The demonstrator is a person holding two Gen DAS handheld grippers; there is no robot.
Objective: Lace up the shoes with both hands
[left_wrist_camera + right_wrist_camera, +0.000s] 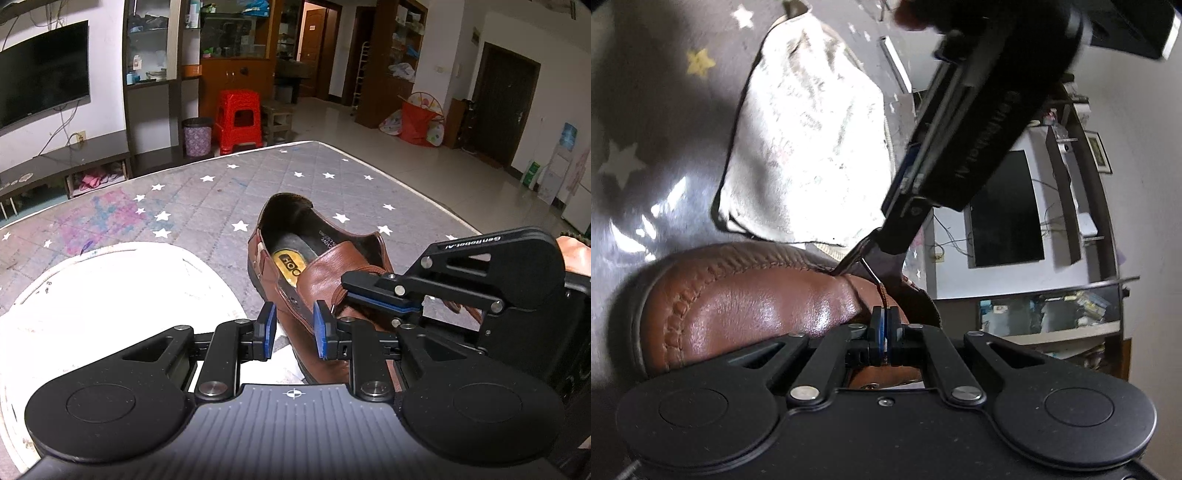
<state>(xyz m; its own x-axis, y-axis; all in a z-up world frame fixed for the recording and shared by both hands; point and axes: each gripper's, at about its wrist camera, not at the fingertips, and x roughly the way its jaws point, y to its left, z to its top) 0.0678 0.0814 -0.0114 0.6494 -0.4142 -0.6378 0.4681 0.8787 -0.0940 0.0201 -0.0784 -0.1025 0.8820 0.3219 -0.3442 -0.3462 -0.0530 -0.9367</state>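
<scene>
Shoe (317, 280) on mat (207, 199), right of cloth (110, 295)

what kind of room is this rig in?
Most likely a home living room. A wall-mounted TV hangs above a low media bench, glass display cabinets line the back wall, and the brown leather shoe sits on a star-print quilted mat.

The shoe (325, 280) is brown leather with a yellow insole label (290, 264). Under it, the mat (207, 199) is grey, quilted, with white stars. Behind the mat, a red stool (238, 120).
</scene>
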